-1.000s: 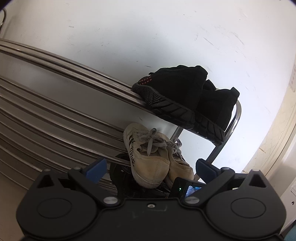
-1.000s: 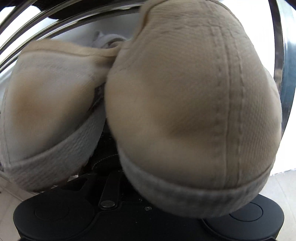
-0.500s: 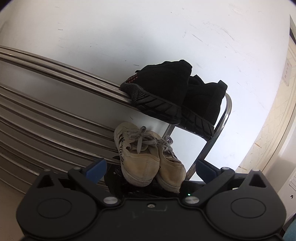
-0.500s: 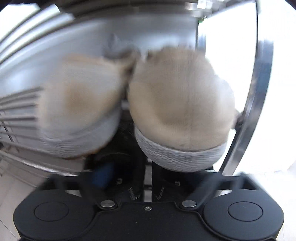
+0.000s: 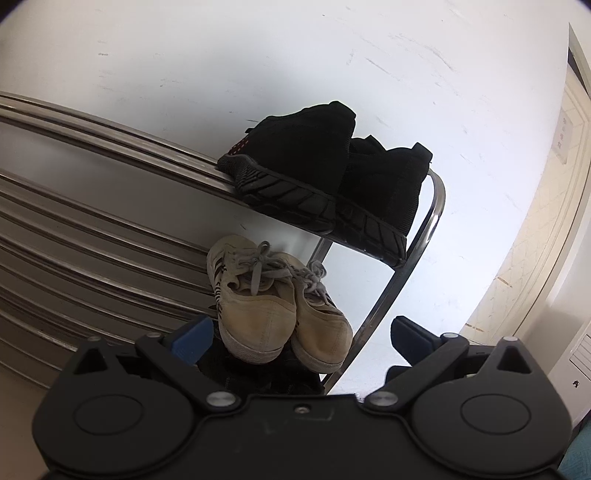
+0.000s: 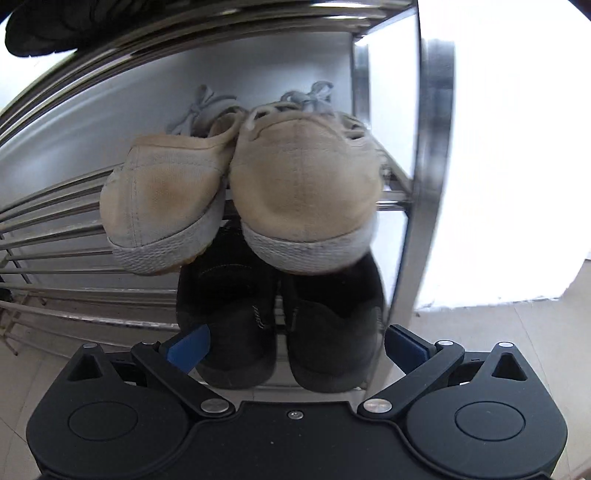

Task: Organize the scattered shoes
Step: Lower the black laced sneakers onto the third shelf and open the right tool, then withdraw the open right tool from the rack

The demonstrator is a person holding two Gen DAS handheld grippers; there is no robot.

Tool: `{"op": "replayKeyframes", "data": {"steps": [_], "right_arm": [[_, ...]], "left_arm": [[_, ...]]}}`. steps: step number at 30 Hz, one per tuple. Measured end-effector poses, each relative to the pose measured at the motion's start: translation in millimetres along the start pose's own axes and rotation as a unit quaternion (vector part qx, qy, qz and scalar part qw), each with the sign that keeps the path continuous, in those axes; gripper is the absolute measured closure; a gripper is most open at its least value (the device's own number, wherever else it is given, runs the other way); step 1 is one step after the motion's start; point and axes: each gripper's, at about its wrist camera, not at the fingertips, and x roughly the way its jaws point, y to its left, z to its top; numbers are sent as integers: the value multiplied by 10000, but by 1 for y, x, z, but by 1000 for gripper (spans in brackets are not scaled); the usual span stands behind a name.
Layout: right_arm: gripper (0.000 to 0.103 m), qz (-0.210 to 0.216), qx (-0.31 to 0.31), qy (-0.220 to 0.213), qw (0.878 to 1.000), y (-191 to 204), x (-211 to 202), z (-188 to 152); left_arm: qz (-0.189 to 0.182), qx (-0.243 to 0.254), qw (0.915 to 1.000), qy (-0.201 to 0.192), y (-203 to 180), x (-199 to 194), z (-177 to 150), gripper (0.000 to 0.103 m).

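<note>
Our right gripper (image 6: 295, 347) has just been opening and holds nothing, our left gripper (image 5: 301, 334) also gapes empty, and the beige shoes (image 6: 243, 195) ahead of our fingers overhang their shelf bars (image 6: 51, 236), so a nudge may tip them off.

Right gripper (image 6: 295, 345) jaws spread wide, nothing between the pads; they've just been opening. Two beige canvas sneakers (image 6: 236, 199) sit side by side, heels toward camera, at the right end of the steel shoe rack's (image 6: 430, 184) middle tier. Pair of black shoes (image 6: 280, 321) on the tier below, directly under them. Black sole (image 6: 40, 26) overhangs top tier, upper left.
</note>
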Motion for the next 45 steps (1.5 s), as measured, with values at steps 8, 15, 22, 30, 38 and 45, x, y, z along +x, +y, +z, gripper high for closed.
{"op": "replayKeyframes", "data": {"steps": [8,15,22,30,38,45], "right_arm": [[1,-300,-141,148,9993,10,-13,-4],[1,-426,-53,251,9988,18,-23,-28],[1,36,124,-765,9970,5,-22,-59],[9,453,160,-1392,9891,2,-18,-83],[19,342,182,-1089,9933,4,6,-73],[28,-211,292,-929,9950,9,23,-63]], "left_arm": [[-63,-4,10000,40,-3,3,-3,0],[-44,-76,10000,-46,3,1,-1,0],[26,-242,9996,-115,16,0,4,0],[30,-316,9995,-43,26,6,5,0],[45,-327,9995,-12,28,10,4,0],[75,-276,9996,35,26,13,4,0]]}}
